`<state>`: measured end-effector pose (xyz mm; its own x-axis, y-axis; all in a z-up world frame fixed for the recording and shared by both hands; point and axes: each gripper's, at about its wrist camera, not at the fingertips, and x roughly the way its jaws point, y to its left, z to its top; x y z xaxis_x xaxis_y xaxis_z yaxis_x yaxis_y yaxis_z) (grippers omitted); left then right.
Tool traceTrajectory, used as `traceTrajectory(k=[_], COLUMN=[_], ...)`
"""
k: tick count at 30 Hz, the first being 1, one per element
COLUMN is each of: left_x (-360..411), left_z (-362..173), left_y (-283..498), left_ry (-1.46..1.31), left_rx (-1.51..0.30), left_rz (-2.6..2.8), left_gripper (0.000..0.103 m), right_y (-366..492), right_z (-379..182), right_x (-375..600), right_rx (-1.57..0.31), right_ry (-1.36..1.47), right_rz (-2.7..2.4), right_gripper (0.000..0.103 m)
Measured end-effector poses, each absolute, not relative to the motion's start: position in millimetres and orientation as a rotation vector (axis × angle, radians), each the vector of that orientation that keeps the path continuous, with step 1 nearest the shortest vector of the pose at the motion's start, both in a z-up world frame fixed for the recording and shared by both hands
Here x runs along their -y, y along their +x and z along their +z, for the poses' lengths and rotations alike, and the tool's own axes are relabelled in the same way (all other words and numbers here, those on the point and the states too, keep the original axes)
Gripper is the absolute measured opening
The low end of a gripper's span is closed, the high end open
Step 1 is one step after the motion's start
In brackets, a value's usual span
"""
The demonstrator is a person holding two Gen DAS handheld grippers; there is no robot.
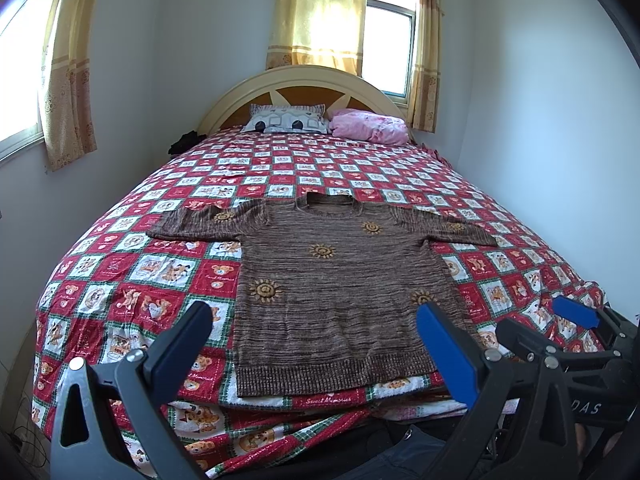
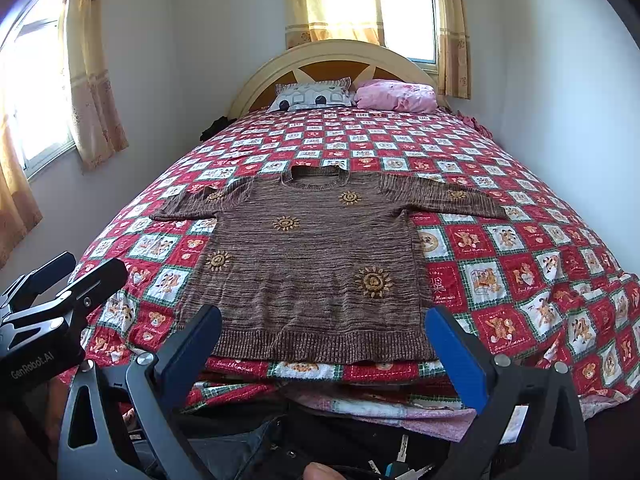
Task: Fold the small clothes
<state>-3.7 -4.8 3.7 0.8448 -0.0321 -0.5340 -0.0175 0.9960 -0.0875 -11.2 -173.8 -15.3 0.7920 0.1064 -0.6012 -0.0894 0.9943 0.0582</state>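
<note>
So far nothing is folded: the left gripper (image 1: 316,344) and right gripper (image 2: 324,344) hover spread wide and empty at the bed's (image 1: 132,264) near edge, the brown sweater (image 1: 340,288) lying flat beyond, sleeves out.

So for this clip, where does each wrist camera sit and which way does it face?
Left wrist: at the foot of the bed, facing the headboard over the flat brown sweater; own open left gripper frames it, right gripper at the right edge.
Right wrist: same end, slightly further right, also facing the headboard; own open right gripper in front, left gripper at the left edge.
Shared: sweater, checked bedspread, both pillows, curtained windows.
</note>
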Motion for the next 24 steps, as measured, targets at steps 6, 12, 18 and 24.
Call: traceTrajectory(k=[6,12,18,24], left_x=[4.4,2.3,-1.8,-2.2], left_z=[3.4,2.0,-1.6,-5.6], left_y=[-3.7,-3.7,-3.9,2.5], left_ry=[-0.088,-0.093,-0.094,-0.075], left_rx=[-0.565,-0.567,-0.57,-0.582], left_rz=[-0.008,-0.005,-0.005,-0.006], left_gripper=[0.103,0.103,0.103,0.103], right_y=[-11.3,-11.8,-9.8,-3.6], right_z=[-15.7,-17.4,-18.9,-19.1], right_x=[174.1,173.7,176.9,178.4], right_rx=[-0.65,-0.654,-0.66,-0.666], right_ry=[0.029,0.03,0.039,0.039], right_rz=[0.106,0.107,0.108,0.108], right_gripper=[0.102,0.102,0.102,0.102])
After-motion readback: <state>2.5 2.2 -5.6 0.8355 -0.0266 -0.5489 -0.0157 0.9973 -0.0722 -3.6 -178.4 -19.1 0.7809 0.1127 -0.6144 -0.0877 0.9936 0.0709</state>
